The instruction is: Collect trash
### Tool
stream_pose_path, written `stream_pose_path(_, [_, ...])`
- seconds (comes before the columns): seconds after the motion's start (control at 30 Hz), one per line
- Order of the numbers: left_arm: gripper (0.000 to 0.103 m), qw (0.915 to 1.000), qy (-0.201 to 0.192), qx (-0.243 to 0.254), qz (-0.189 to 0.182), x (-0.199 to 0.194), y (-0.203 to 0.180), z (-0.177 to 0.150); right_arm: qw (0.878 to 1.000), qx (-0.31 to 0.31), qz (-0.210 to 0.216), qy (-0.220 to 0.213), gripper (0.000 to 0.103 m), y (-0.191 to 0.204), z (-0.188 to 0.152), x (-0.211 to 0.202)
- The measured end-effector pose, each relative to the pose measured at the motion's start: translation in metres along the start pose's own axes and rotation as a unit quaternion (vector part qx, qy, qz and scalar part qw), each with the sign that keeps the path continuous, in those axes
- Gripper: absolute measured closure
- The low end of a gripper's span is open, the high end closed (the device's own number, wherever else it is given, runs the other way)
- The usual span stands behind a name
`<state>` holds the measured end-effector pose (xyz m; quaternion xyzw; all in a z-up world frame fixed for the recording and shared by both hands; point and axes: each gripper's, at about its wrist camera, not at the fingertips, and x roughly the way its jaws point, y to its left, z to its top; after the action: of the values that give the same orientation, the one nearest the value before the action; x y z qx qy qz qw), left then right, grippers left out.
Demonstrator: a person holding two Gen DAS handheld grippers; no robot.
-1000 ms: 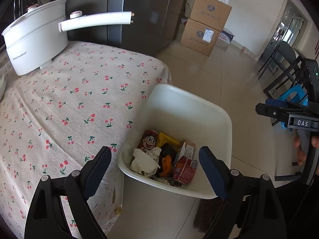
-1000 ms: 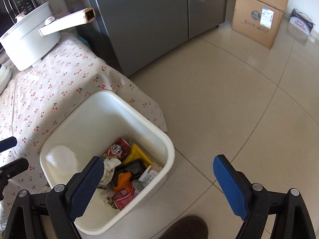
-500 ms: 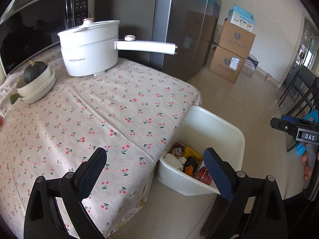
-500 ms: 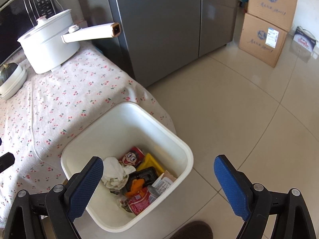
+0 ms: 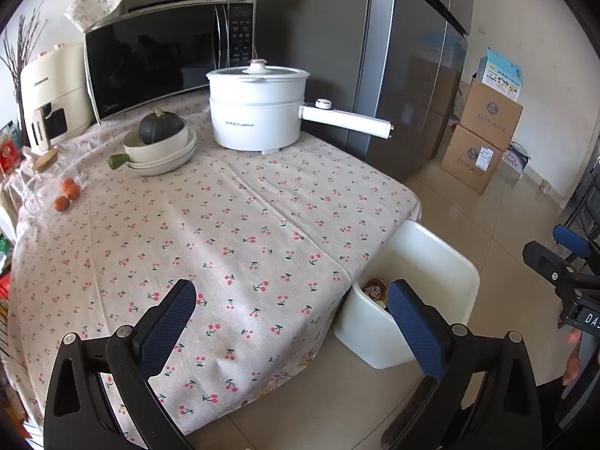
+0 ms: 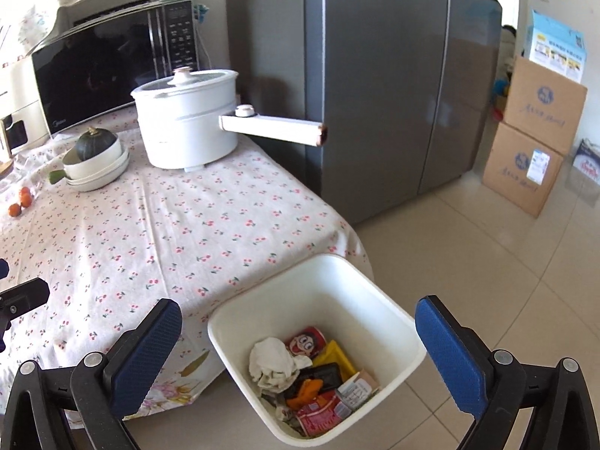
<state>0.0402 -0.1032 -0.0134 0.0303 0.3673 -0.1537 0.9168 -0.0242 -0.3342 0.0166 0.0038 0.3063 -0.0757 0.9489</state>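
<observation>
A: Left wrist view: left gripper [image 5: 291, 324] spread wide, nothing btwn the pads, jaws just been opening. Hanging over the near corner of the table [image 5: 232, 232] w/ cherry-print cloth.

B: Right wrist view: right gripper [image 6: 298, 332] likewise spread wide, empty, jaws just been opening. Hanging above the bin [image 6: 378, 302].

A: Bin white, on the floor, touching the cloth's hanging edge at the table corner.

B: Trash [image 6: 311, 382] down in the bin: crumpled tissue [image 6: 270, 360], red cartoon-face wrapper [image 6: 306, 340], yellow packet, black tray, orange bits, red wrapper at the front.

A: Table top itself: white pot [image 5: 258, 108] w/ long handle at the back, stacked bowls [image 5: 165, 150] w/ a dark green squash [image 5: 160, 127] in the top one, small oranges [image 5: 66, 195] at the left edge. Microwave [image 5: 157, 60] behind.

B: Grey fridge [image 6: 378, 75] past the table, cardboard boxes [image 6: 532, 142] stacked further right.

A: Tip of right gripper also visible far right in left view, hand [image 5: 573, 356] just below it.
</observation>
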Motion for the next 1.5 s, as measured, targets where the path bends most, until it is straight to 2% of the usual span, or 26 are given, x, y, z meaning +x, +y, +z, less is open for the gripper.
stream_pose_path(0.2, [0.0, 0.9988, -0.029, -0.008, 0.039, -0.028, 0.013, -0.012, 0.999, -0.015, 0.016, -0.03, 0.001, 0.028, -0.006, -0.015])
stream_pose_path(0.47, [0.0, 0.9967, -0.064, -0.037, 0.035, -0.058, 0.032, -0.019, 0.998, -0.024, 0.015, -0.061, 0.001, 0.044, -0.003, -0.024])
stream_pose_path(0.73, [0.0, 0.9954, -0.074, -0.046, 0.041, -0.067, 0.042, -0.023, 0.997, -0.019, 0.009, -0.071, 0.001, 0.046, -0.003, -0.025])
stream_pose_path(1.1, [0.0, 0.9927, -0.102, -0.037, 0.052, -0.075, 0.038, -0.023, 0.997, -0.029, 0.005, -0.073, 0.001, 0.049, -0.003, -0.026])
stream_pose_path(1.5, [0.0, 0.9924, -0.106, -0.038, 0.048, -0.076, 0.035, -0.024, 0.997, -0.034, 0.003, -0.069, 0.001, 0.05, -0.004, -0.025])
